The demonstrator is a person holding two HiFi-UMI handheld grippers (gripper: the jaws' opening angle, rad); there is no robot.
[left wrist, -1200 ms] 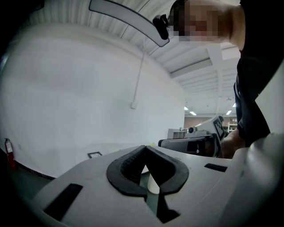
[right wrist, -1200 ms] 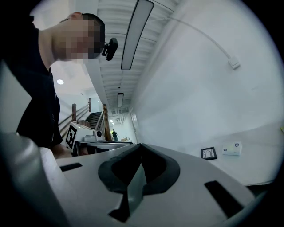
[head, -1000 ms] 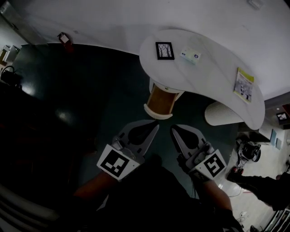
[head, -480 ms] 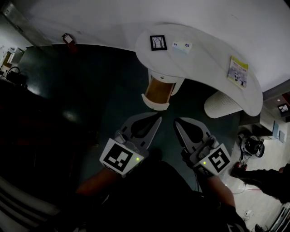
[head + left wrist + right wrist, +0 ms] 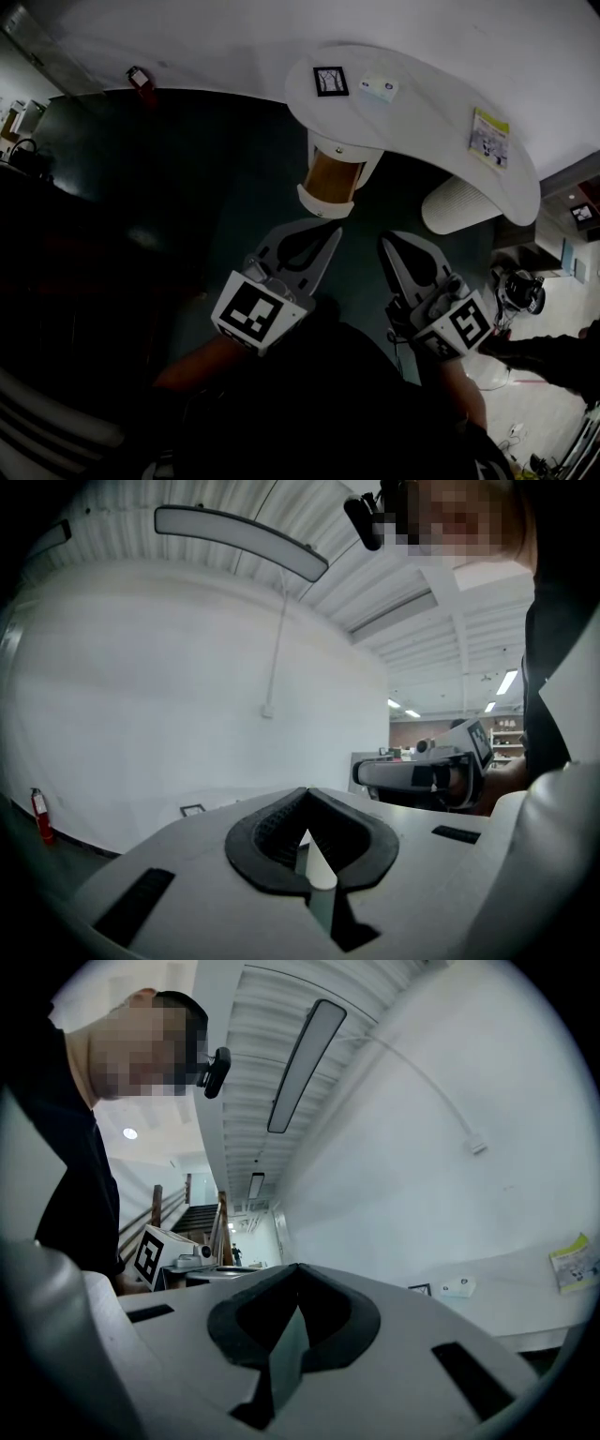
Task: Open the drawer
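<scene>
Two grippers are in our hands, both short of the table (image 5: 422, 122). The left gripper (image 5: 330, 234) and the right gripper (image 5: 384, 242) each have their jaws pressed together with nothing between them. The drawer (image 5: 328, 183) juts out from under the table's near edge, its brown side showing behind a white front, near the left gripper's tip. On the table lie a small framed picture (image 5: 330, 81), a white box (image 5: 378, 88) and a leaflet (image 5: 488, 137).
</scene>
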